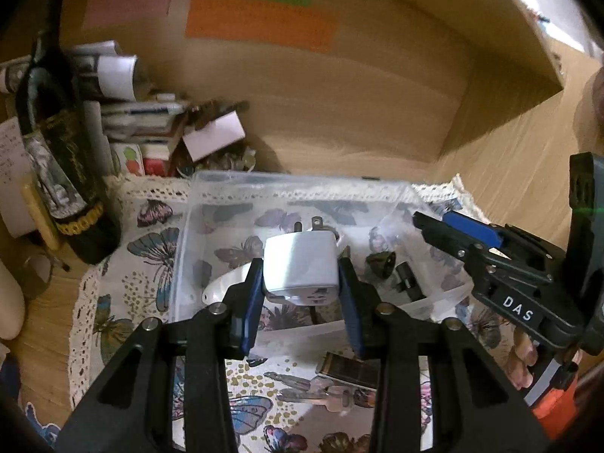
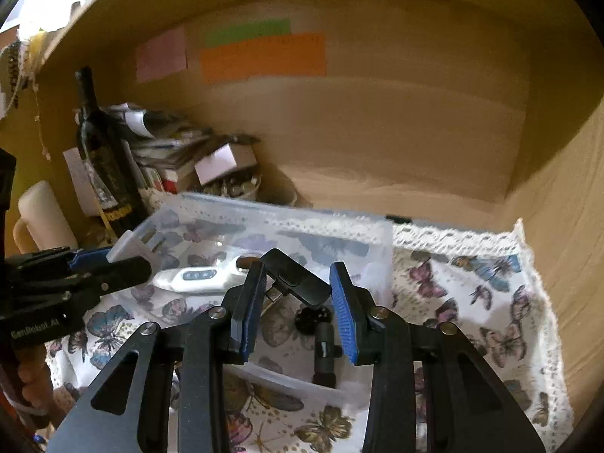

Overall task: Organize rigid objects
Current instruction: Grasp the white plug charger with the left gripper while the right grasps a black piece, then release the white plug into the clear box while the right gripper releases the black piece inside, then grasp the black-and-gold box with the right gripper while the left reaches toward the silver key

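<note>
My left gripper (image 1: 300,283) is shut on a white plug adapter (image 1: 300,266), prongs pointing away, held over the clear plastic bin (image 1: 188,234). It shows at the left of the right wrist view (image 2: 128,260). My right gripper (image 2: 296,283) is shut on a black flat device (image 2: 296,277) with a metal plug end, held over the same bin (image 2: 385,260). In the bin lie a white handheld device (image 2: 196,275), a dark round piece (image 2: 313,319) and a small black cylinder (image 2: 324,355). The right gripper shows at the right of the left wrist view (image 1: 445,230).
The bin stands on a butterfly-print cloth (image 2: 472,302) inside a wooden shelf. A dark wine bottle (image 1: 64,158), stacked boxes and papers (image 1: 143,120) and a cream mug (image 2: 41,215) crowd the back left. A dark flat object (image 1: 351,372) and keys (image 1: 321,392) lie on the cloth in front.
</note>
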Demonstrator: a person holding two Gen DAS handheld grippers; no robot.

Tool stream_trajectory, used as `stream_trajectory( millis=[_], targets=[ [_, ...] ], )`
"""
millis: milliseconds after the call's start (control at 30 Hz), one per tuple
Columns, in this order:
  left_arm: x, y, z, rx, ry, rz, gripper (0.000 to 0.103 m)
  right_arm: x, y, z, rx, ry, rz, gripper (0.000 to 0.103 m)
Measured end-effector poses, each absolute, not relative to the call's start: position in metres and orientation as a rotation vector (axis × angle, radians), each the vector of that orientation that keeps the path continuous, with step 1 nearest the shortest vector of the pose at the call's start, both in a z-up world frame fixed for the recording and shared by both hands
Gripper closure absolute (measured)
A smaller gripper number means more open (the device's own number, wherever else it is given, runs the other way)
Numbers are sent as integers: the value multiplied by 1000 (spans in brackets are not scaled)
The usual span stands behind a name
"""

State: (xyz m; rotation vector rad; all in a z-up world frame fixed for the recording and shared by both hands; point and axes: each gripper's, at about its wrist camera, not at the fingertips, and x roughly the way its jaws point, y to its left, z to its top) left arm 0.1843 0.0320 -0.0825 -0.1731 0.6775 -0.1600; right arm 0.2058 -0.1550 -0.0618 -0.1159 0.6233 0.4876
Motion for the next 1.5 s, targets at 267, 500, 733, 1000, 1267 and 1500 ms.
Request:
stream_trajectory(
  millis=[267,500,733,1000,1267,1500],
  targets=[
    [202,25,-101,-159,737,-163,65,221,-145,-82,-129,708,498,71],
    [201,18,-102,-134,739,-168,65,225,-142,-88,-139,742,494,70],
    [196,19,-95,-151,743,-181,61,217,-144,-78,-141,715,500,70],
    [172,31,-78,-160,687,-146,37,195,-148,-60,-144,662,539,65],
    [150,40,-78,-131,694,-112,25,168,-153,-50,-157,637,590,58],
    [129,52,-91,-134,745,-92,16,149,-151,-62,-185,676,625,57]
  ],
)
